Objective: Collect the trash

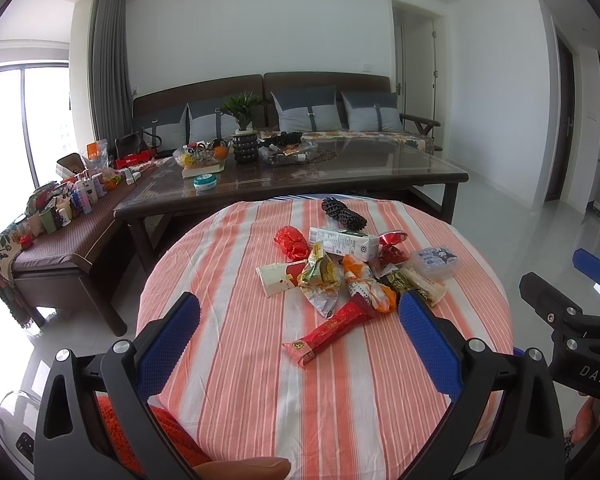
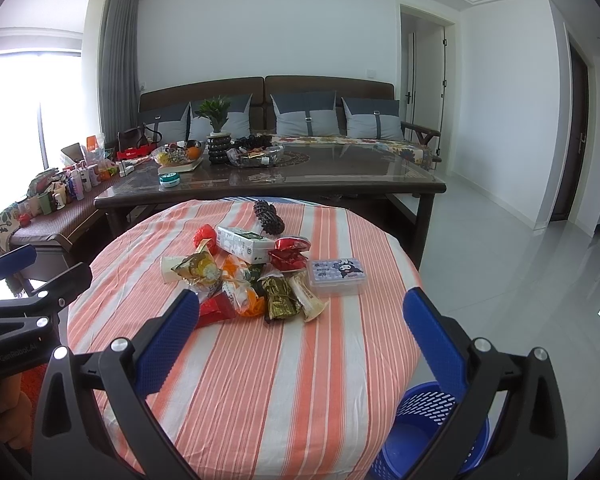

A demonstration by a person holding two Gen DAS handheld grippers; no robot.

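Observation:
A heap of trash lies mid-table on the orange-and-white striped cloth [image 1: 260, 380]: a long red wrapper [image 1: 332, 330], a white carton [image 1: 344, 242], a crumpled red bag [image 1: 290, 242], green and orange wrappers [image 1: 320, 274] and a clear plastic box [image 1: 436, 262]. My left gripper [image 1: 300, 312] hovers open above the near side of the heap, the red wrapper between its blue fingers [image 1: 172, 344]. My right gripper [image 2: 300, 308] is open too, over the table's right part, with the carton [image 2: 242, 244], gold-green wrapper [image 2: 278, 300] and plastic box [image 2: 336, 276] ahead.
A blue mesh waste basket [image 2: 424, 432] stands on the floor by the table's right edge. A black spiky object [image 1: 344, 214] lies at the far rim. Behind are a dark coffee table [image 1: 300, 184], a sofa [image 1: 260, 96] and a cluttered bench [image 1: 60, 216]. A hand [image 1: 244, 468] shows below.

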